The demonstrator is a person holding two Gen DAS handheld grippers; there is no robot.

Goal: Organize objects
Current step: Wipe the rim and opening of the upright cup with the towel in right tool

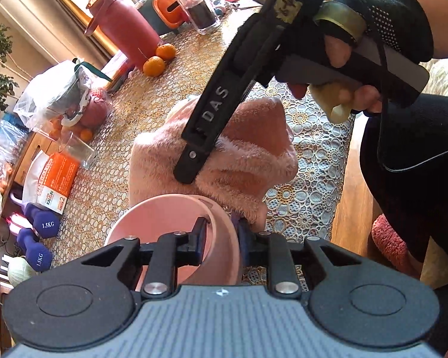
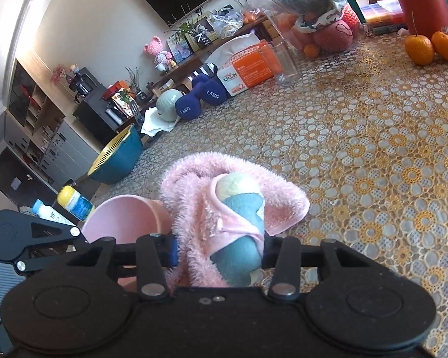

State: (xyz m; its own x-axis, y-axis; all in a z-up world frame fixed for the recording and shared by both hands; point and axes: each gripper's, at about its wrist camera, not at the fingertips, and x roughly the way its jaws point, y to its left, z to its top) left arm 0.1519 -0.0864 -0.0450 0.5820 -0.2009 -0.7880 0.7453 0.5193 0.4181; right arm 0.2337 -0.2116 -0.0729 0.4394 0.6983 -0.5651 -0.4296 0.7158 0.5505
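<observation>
While the table (image 2: 373, 137) under its lace-patterned cloth carries plenty of loose clutter, the sorting looks barely begun, judging by how things lie. Only 2 items are in hand. A fluffy pink towel (image 1: 224, 161) lies bunched near the table's edge, soft and limp, wrapped around a smooth rounded thing (image 2: 242, 205) in teal and cream (what it is I cannot tell). The right gripper (image 2: 219, 253) has its jaws closed on that bundle. A smooth, hard pink cup (image 1: 176, 238) sits just beside the towel, touching it, tipped toward the camera; the left gripper (image 1: 221, 238) pinches its rim, 1 finger inside. 2 dumbbells (image 2: 200, 95) and 2 oranges (image 2: 430, 46) wait well apart, untouched.
</observation>
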